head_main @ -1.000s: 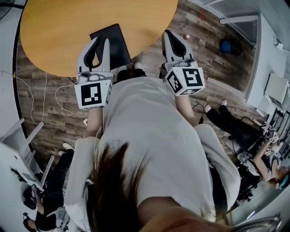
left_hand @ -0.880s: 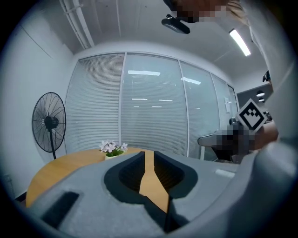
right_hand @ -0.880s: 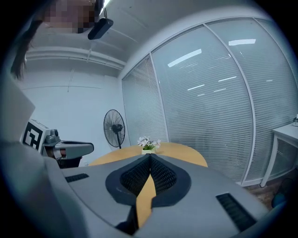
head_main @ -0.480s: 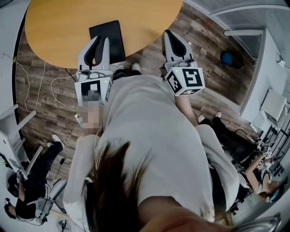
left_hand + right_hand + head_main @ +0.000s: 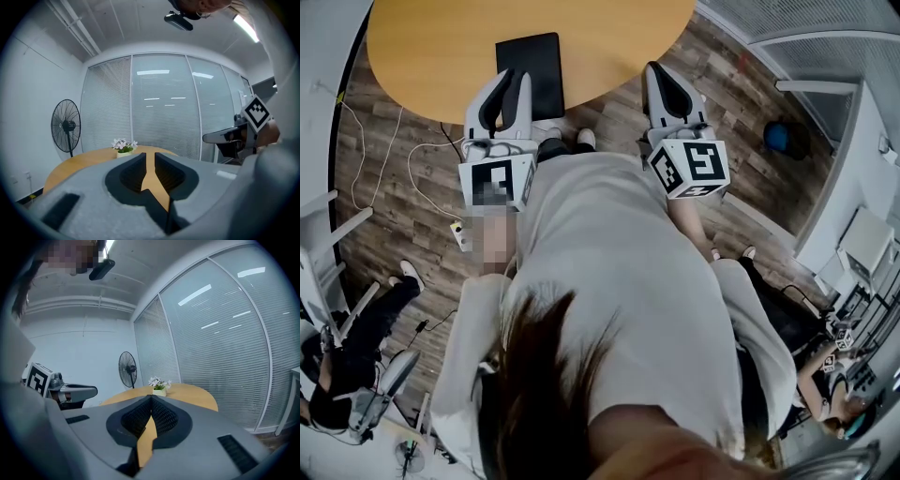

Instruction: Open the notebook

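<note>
Risk: the notebook lies closed and flat at the near edge of the worktop, and nothing steadies it. The cover is thin and gives little to catch. In my judgement, fingers arriving too high would skid over it, and a push along the smooth surface could slide or turn the book rather than lift the cover.

Left gripper: fingers a narrow slit apart with nothing between them, only worktop showing through the gap. In the head view they overlap the notebook's near left part; contact cannot be told.

Right gripper: fingers pressed together at the tips, empty, at the near edge to the right of the notebook and apart from it
</note>
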